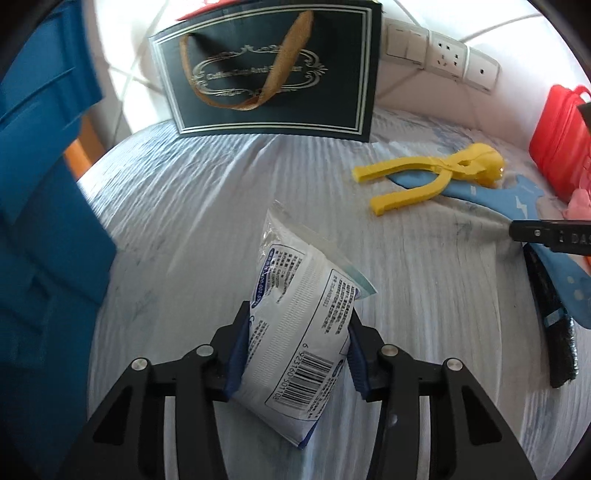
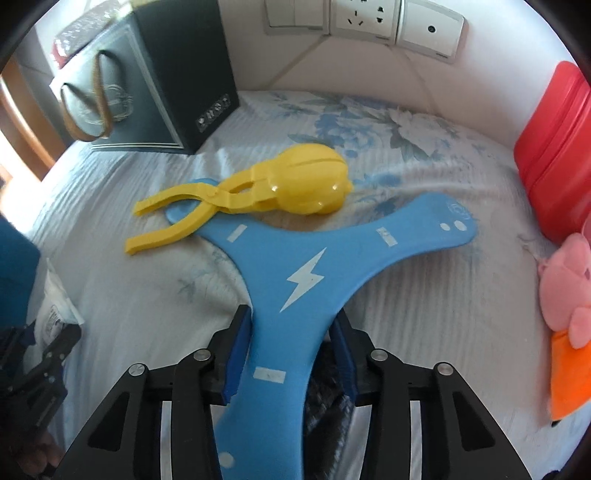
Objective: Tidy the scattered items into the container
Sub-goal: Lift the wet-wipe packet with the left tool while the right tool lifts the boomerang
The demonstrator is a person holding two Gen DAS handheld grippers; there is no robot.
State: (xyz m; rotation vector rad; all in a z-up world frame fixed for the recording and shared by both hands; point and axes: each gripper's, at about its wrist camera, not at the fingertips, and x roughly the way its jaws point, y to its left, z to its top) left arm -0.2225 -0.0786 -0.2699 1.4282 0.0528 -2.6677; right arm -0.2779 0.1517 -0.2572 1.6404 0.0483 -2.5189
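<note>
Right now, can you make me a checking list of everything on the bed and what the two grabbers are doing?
Surface: striped bedsheet with a blue flower print, wrinkled.
Job's things: white packet with a barcode; blue three-armed boomerang; yellow scoop tongs lying partly on one boomerang arm; blue bin at the bed's edge.
Clutter: dark gift bag, red case, pink plush toy, black brush.
Grippers: left hand-held gripper pads pressing the packet; right hand-held gripper closed on a boomerang arm.
Cables: nothing seen.
Surroundings: white wall with sockets and switches.
</note>
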